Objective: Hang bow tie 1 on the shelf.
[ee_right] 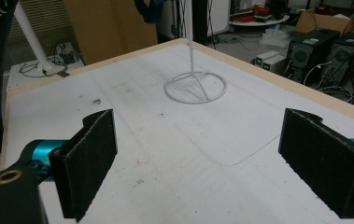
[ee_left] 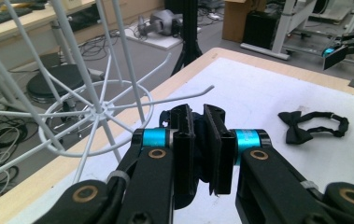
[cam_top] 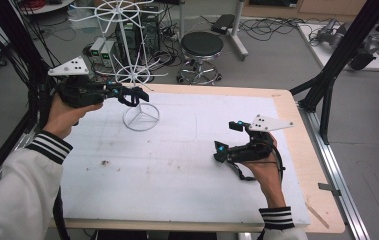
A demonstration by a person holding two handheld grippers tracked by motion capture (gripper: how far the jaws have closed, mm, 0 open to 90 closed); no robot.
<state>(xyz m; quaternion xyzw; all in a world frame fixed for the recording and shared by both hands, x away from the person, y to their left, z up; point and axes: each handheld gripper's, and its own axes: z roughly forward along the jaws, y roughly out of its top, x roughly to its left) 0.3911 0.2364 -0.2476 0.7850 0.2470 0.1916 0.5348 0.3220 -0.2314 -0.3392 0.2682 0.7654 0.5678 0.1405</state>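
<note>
While the left gripper (cam_top: 136, 95) was up beside the white wire rack (cam_top: 141, 118), its jaws were clenched tight on a small dark bit of cloth (ee_left: 201, 156). It was too squashed to tell which way it pointed. The rack stood straight up on the far left part of the counter (cam_top: 177, 165), on a round ring foot, with thin arms sticking out to the sides. A black bow tie (ee_left: 312, 126) lay flat on the counter near the right gripper (cam_top: 228, 136), bow at one end and strap looped at the other. The right jaws were released, wide apart, with nothing between them.
</note>
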